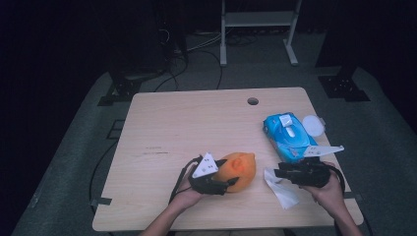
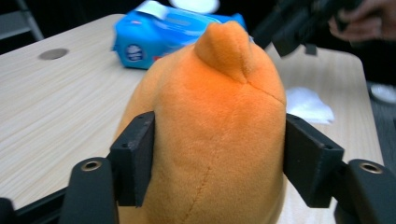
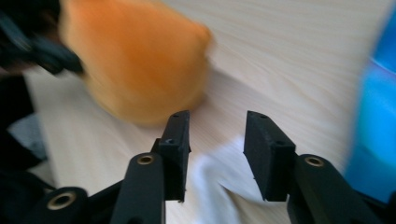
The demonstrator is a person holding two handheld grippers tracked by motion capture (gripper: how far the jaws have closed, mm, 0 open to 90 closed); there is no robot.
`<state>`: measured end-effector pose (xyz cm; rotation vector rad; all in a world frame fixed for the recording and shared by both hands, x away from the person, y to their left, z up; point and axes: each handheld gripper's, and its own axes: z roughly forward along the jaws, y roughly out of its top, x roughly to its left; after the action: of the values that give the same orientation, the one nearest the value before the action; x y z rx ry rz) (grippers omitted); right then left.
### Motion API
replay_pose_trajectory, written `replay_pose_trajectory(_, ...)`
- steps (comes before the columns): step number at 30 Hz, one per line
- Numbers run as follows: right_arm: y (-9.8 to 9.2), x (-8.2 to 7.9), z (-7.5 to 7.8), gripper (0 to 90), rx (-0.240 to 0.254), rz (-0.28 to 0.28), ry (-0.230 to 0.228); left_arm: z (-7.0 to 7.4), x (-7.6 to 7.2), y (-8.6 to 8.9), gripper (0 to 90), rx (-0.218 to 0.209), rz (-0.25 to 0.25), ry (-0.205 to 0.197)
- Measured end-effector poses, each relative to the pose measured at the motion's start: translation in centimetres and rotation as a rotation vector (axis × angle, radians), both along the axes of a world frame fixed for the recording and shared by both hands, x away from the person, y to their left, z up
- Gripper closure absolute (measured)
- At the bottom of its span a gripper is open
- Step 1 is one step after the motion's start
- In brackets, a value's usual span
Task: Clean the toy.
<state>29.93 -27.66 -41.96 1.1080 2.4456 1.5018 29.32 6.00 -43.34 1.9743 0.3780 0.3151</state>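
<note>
Table (image 1: 172, 128) edge near toy-gripping left tool (image 1: 223, 183)

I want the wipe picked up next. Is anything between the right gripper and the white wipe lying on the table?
Nothing visible. The right gripper hovers open directly over the white wipe, with only bare table around it.

No legible text or labels

We count on the light wooden table (image 1: 172, 128): one orange plush toy (image 1: 239, 169), one blue wet-wipe pack (image 1: 287, 135), one white crumpled tissue (image 1: 280, 189), one round white lid (image 1: 312, 125).
</note>
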Motion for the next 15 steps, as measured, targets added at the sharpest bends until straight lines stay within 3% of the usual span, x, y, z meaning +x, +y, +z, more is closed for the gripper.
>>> replay_pose_trajectory(3,1.4,-0.5,0.7,56.9,0.026,0.036,-0.035,0.2,-0.5,-0.5,26.9,-0.001,-0.113,0.023)
replay_pose_trajectory(4,1.8,-0.6,0.9,57.1,0.034,0.043,-0.043,0.3,-0.7,-0.6,26.8,0.006,-0.129,0.023)
replay_pose_trajectory(7,2.6,-0.9,1.3,57.5,0.040,0.069,-0.059,0.5,-1.1,-0.8,23.8,0.044,-0.164,0.012)
replay_pose_trajectory(11,3.3,-1.1,0.9,57.5,0.037,0.096,-0.051,0.8,-0.8,-0.4,23.8,0.031,-0.215,0.072)
replay_pose_trajectory(15,3.8,-1.1,0.4,56.5,0.050,0.123,-0.028,1.5,-0.5,0.3,19.3,-0.019,-0.245,0.113)
